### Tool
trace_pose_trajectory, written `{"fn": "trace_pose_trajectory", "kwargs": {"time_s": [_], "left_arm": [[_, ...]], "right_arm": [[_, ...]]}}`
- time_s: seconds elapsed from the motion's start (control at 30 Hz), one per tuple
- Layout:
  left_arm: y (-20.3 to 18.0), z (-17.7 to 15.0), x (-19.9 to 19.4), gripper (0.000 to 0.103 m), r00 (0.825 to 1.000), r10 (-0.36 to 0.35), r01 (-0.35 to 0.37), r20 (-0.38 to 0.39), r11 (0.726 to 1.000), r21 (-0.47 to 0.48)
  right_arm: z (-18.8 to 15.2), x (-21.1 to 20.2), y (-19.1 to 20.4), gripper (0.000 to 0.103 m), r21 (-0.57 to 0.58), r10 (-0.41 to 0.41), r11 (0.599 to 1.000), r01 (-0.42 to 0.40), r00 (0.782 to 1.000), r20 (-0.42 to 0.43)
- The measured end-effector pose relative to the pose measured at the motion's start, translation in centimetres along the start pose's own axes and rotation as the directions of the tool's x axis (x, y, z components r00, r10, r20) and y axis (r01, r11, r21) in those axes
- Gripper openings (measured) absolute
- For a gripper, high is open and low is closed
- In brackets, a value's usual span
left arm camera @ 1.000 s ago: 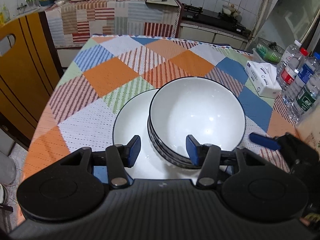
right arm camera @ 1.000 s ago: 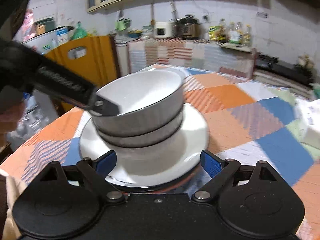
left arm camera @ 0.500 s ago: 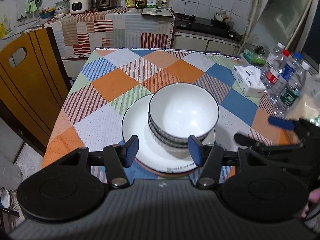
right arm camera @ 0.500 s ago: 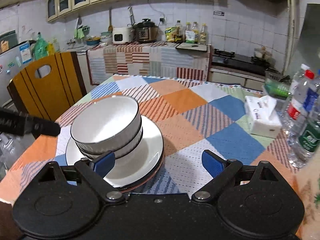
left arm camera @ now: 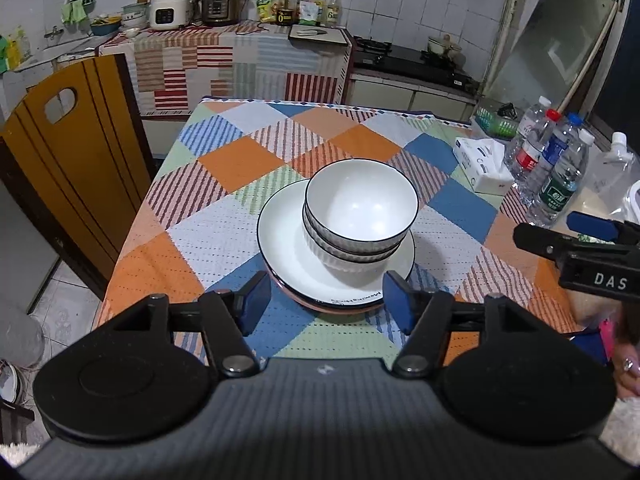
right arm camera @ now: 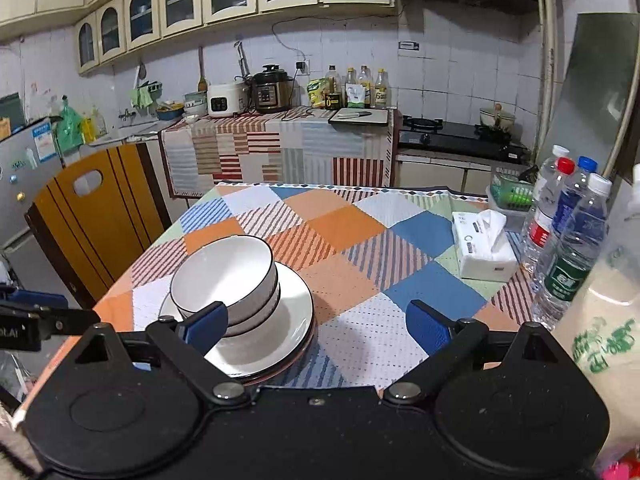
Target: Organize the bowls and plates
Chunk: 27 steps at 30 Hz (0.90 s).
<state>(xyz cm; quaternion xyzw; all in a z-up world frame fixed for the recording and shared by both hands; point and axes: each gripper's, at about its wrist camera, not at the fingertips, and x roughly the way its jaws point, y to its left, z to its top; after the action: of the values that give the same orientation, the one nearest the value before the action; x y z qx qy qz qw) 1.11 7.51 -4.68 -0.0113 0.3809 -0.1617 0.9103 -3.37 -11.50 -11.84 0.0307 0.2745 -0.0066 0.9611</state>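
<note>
Two white bowls with black rims point(left arm camera: 360, 212) point(right arm camera: 224, 280) are nested on a stack of white plates point(left arm camera: 288, 248) point(right arm camera: 296, 304) on the patchwork tablecloth, near its front edge. My left gripper point(left arm camera: 326, 304) hovers in front of the plates, apart from them, its jaws opening with nothing between them. My right gripper point(right arm camera: 316, 328) is open and empty, held back and to the right of the stack; it also shows in the left wrist view as the right gripper point(left arm camera: 580, 236) at the right edge.
A tissue box point(right arm camera: 484, 252) and three water bottles point(right arm camera: 568, 240) stand at the table's right side, with a green basket point(right arm camera: 512, 196) behind. A yellow wooden chair point(left arm camera: 68, 168) is at the left. A hand point(left arm camera: 628, 360) shows lower right.
Both grippers have pulled back and up from the bowls, so the whole stack and more table show. The left jaws have widened. The bowls and plates have stayed put.
</note>
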Motion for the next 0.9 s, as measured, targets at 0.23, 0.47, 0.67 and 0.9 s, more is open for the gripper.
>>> {"fn": "trace_pose_trajectory", "kwargs": {"time_s": [0.23, 0.47, 0.67, 0.9], "left_arm": [[0.0, -0.3, -1.6, 0.068, 1.000, -0.010, 0.010, 0.030, 1.000, -0.014], [-0.3, -0.9, -1.9, 0.075, 0.999, 0.015, -0.014, 0.045, 1.000, -0.009], [-0.5, -1.4, -1.8, 0.080, 0.998, 0.040, -0.039, 0.053, 0.999, -0.010], [-0.8, -1.8, -2.1, 0.081, 0.995, 0.063, -0.063, 0.079, 0.998, -0.002]], "right_arm": [[-0.7, -1.7, 0.4, 0.098, -0.011, -0.070, 0.997, 0.071, 0.997, 0.030], [-0.6, -1.9, -0.6, 0.098, 0.091, -0.009, 0.996, 0.014, 0.998, -0.055], [-0.3, -2.5, 0.7, 0.098, 0.013, -0.087, 0.996, 0.088, 0.995, -0.039], [-0.5, -3.6, 1.9, 0.098, -0.020, -0.110, 0.994, 0.110, 0.994, -0.028]]}}
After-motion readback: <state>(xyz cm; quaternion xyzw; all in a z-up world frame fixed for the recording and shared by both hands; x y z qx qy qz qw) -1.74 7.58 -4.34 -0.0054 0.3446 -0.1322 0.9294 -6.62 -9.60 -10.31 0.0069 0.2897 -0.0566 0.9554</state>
